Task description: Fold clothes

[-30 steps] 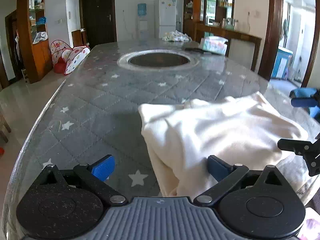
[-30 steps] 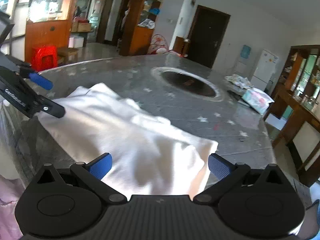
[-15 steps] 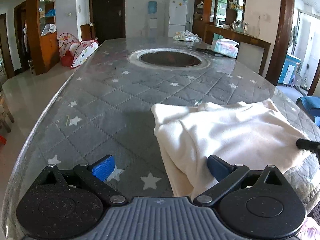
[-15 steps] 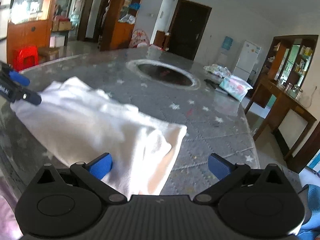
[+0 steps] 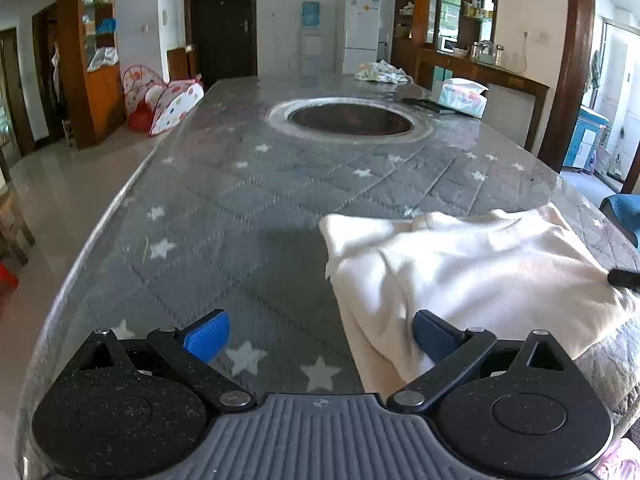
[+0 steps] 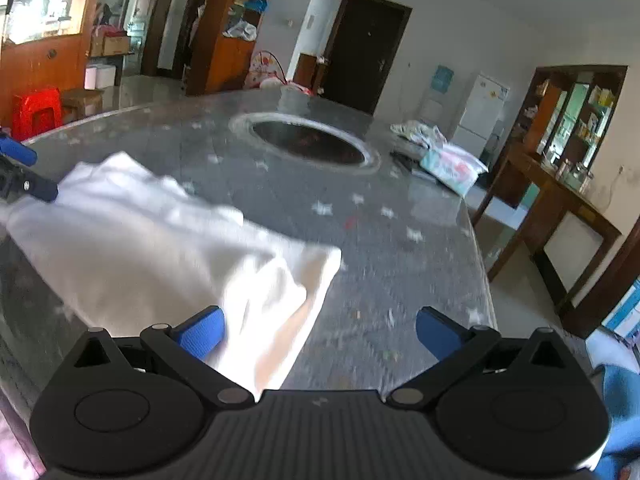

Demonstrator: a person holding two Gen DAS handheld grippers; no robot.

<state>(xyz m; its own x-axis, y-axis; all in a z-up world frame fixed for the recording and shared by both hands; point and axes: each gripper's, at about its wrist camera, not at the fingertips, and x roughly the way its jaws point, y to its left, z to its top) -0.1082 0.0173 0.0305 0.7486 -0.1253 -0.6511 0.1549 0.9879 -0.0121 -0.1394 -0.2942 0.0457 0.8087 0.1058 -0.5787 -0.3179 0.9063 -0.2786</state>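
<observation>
A cream white garment [image 5: 460, 268] lies folded and rumpled on the near end of the grey star-quilted table [image 5: 240, 208]. My left gripper [image 5: 320, 336] stands open at the garment's left edge; its right pad rests over the cloth, its left pad over bare quilt. In the right wrist view the same garment [image 6: 160, 240] spreads to the left, and my right gripper [image 6: 320, 332] is open with its left pad over the cloth's near corner. The left gripper's blue fingertip [image 6: 18, 152] shows at the far left edge.
A round dark opening [image 5: 352, 118] sits in the table's middle. A tissue pack [image 5: 462, 96] and a patterned cloth bundle [image 5: 380, 72] lie at the far end. A wooden side table [image 6: 560, 204] stands right of the table; a red stool [image 6: 36, 110] is at left.
Both grippers have drawn back and outward from the garment, so it sits lower and more to the side in each view. The cloth lies as it did.
</observation>
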